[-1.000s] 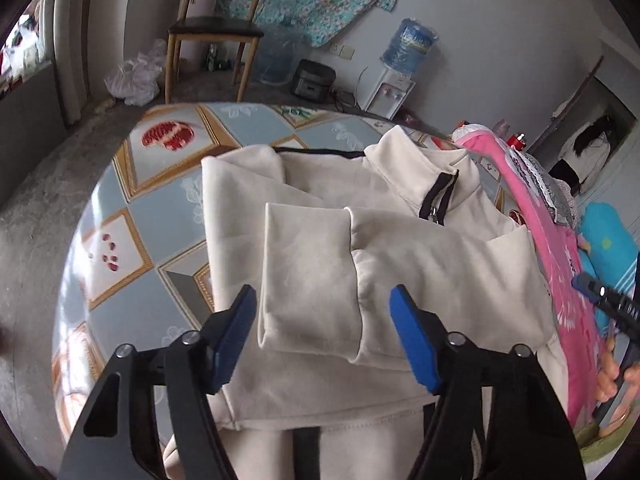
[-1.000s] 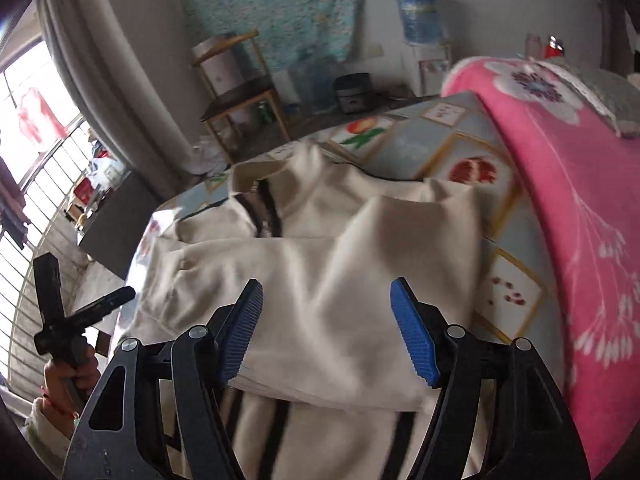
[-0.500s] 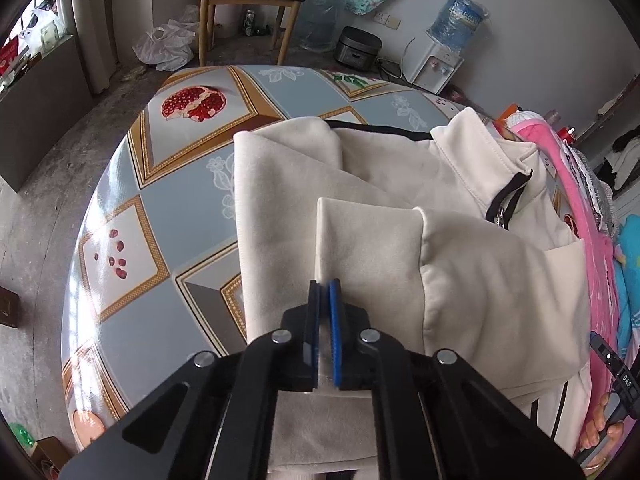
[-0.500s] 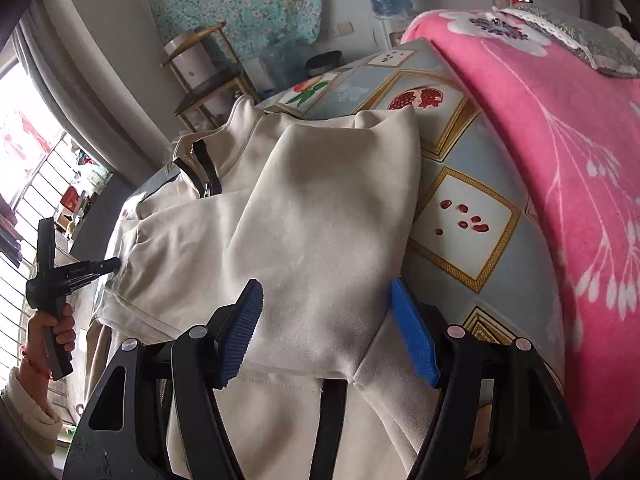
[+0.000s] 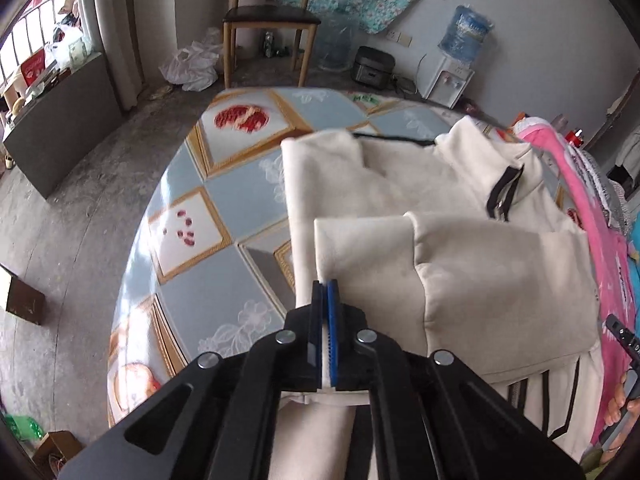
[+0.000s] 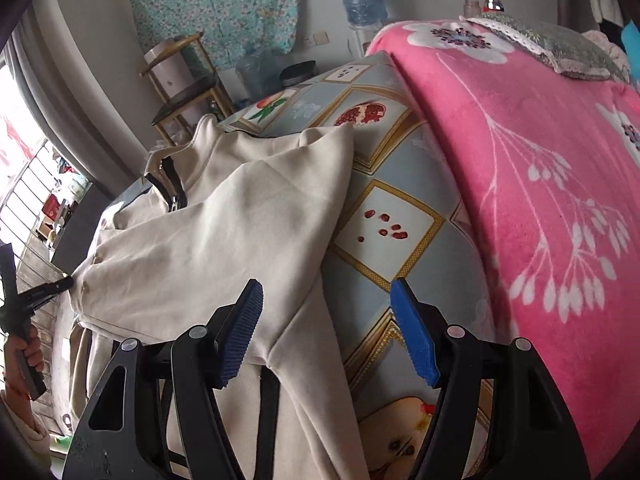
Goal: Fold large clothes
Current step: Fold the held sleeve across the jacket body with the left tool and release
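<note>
A cream zip-collar sweatshirt (image 5: 460,240) with black trim lies on a round table (image 5: 224,216) with a blue fruit-pattern cloth. Both sleeves are folded across its chest. My left gripper (image 5: 326,292) is shut on the cuff end of a folded sleeve at the garment's left edge. In the right wrist view the same sweatshirt (image 6: 224,232) fills the left half. My right gripper (image 6: 326,328) is open and empty, hovering over the garment's right edge, where cloth meets the tablecloth (image 6: 384,216). The left gripper also shows at the far left of the right wrist view (image 6: 44,290).
A pink flowered blanket (image 6: 520,152) lies along the table's right side. Behind the table stand a wooden chair (image 5: 268,20), a water dispenser (image 5: 456,64) and a rice cooker (image 5: 372,68). A concrete floor (image 5: 72,216) drops away at the left.
My left gripper closed on the sleeve cuff and has lifted back a little. My right gripper stayed open and shifted right, toward the garment's right edge.
</note>
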`<action>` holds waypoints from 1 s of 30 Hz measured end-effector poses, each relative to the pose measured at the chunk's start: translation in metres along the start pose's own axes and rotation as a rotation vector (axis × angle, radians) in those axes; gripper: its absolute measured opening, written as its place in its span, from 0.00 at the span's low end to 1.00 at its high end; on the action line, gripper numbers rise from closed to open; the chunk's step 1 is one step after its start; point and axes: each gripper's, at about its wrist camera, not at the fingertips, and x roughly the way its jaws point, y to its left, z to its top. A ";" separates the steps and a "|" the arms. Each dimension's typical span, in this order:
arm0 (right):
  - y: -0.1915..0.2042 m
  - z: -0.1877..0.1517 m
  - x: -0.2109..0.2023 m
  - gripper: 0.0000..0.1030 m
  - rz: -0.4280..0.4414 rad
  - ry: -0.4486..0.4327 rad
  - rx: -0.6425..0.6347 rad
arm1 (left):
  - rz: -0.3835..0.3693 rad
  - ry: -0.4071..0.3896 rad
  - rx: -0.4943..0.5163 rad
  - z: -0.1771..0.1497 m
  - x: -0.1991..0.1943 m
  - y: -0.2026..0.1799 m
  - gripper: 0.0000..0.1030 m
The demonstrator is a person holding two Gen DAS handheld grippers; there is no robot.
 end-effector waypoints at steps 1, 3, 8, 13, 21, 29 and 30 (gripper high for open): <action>0.000 0.002 0.000 0.61 -0.013 0.000 0.000 | 0.013 0.011 0.001 -0.004 0.007 0.002 0.02; 0.001 0.010 0.000 0.58 -0.027 -0.007 -0.011 | 0.036 0.003 0.018 -0.010 0.011 0.002 0.02; 0.022 0.038 0.005 0.48 -0.030 -0.036 -0.087 | 0.089 -0.047 0.071 -0.009 -0.004 -0.009 0.06; 0.055 0.061 0.045 0.38 0.024 0.042 -0.155 | 0.152 -0.149 0.086 -0.003 -0.024 -0.012 0.06; 0.080 0.072 0.111 0.28 -0.097 0.137 -0.198 | 0.065 -0.024 0.151 -0.012 0.023 -0.028 0.06; 0.095 0.051 0.055 0.41 -0.021 0.104 -0.241 | 0.039 -0.065 0.158 -0.018 -0.009 -0.022 0.06; 0.099 0.043 0.052 0.45 -0.022 0.110 -0.271 | 0.029 -0.052 0.163 -0.020 -0.010 -0.022 0.06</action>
